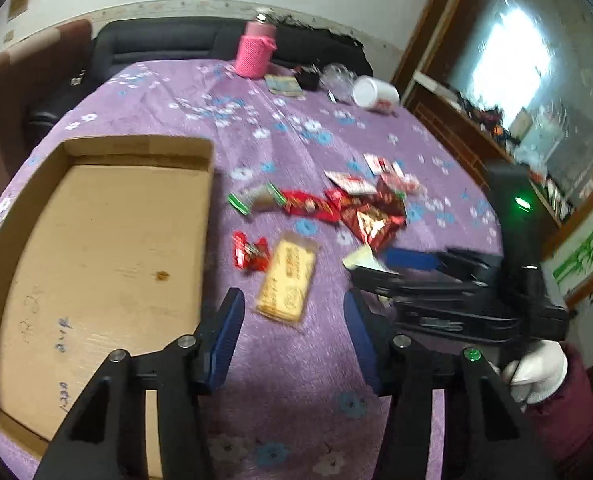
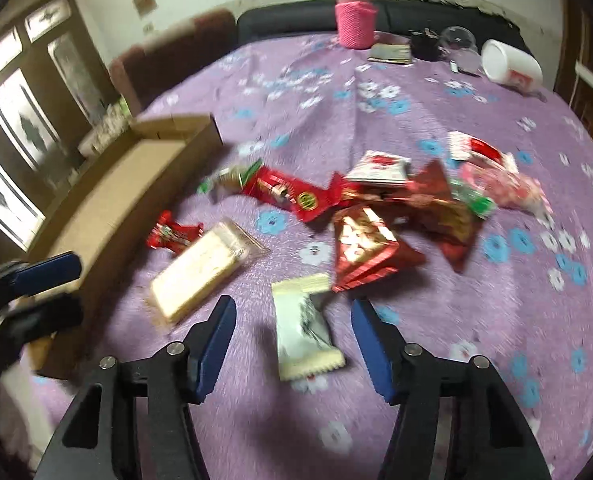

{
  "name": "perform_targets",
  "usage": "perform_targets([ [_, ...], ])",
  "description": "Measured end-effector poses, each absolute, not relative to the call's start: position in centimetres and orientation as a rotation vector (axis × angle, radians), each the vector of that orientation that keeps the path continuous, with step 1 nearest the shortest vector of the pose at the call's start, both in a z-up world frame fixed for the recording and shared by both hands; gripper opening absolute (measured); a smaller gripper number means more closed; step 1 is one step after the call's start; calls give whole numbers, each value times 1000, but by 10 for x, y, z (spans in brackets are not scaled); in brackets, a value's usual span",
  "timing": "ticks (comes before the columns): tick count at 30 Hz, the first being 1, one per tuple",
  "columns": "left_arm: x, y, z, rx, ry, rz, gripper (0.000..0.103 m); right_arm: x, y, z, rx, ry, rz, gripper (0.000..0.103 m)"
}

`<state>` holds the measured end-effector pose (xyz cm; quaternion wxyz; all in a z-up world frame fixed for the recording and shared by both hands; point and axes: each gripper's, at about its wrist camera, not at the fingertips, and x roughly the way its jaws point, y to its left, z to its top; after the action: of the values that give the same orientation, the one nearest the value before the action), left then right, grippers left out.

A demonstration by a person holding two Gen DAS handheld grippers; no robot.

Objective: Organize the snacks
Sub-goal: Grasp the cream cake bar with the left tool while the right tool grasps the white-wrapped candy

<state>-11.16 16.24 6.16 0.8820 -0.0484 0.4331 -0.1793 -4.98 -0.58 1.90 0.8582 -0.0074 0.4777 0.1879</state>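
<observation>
An open cardboard box point(image 1: 136, 148) point(image 2: 108, 208) stands on the left of the purple flowered tablecloth point(image 1: 288, 128). A heap of red and white snack packets point(image 1: 356, 204) point(image 2: 396, 200) lies in the middle. My left gripper point(image 1: 292, 320) is open, its fingertips just short of a yellow cracker pack point(image 1: 288, 276) point(image 2: 200, 268), beside a small red candy point(image 1: 250, 252). My right gripper point(image 2: 294, 340) point(image 1: 380, 268) is open with a white packet point(image 2: 304, 332) lying between its fingers, untouched by the pads. The left gripper point(image 2: 56, 292) shows at the box's near corner.
A pink bottle point(image 1: 254, 54) point(image 2: 354, 20), a tipped white jar point(image 1: 376, 94) point(image 2: 510, 66) and a glass jar point(image 2: 458, 46) sit at the table's far edge. A dark sofa point(image 1: 168, 40) stands behind. A white-gloved hand point(image 1: 536, 372) holds the right gripper.
</observation>
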Motion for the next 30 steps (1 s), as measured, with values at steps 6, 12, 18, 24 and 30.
perform_targets([
  [6,-94,129,47,-3,951,-354,51,-50,-18,19,11,1006,385,28],
  [12,-67,106,25,77,1022,-277,51,-59,-57,18,96,1015,377,28],
  [18,-62,93,13,161,1014,-232,47,-59,-67,17,142,1014,405,28],
  [24,-71,94,15,120,1009,-289,32,-64,-68,21,160,1001,422,28],
  [30,-89,128,52,-55,952,-340,33,-77,-60,50,164,942,454,28],
])
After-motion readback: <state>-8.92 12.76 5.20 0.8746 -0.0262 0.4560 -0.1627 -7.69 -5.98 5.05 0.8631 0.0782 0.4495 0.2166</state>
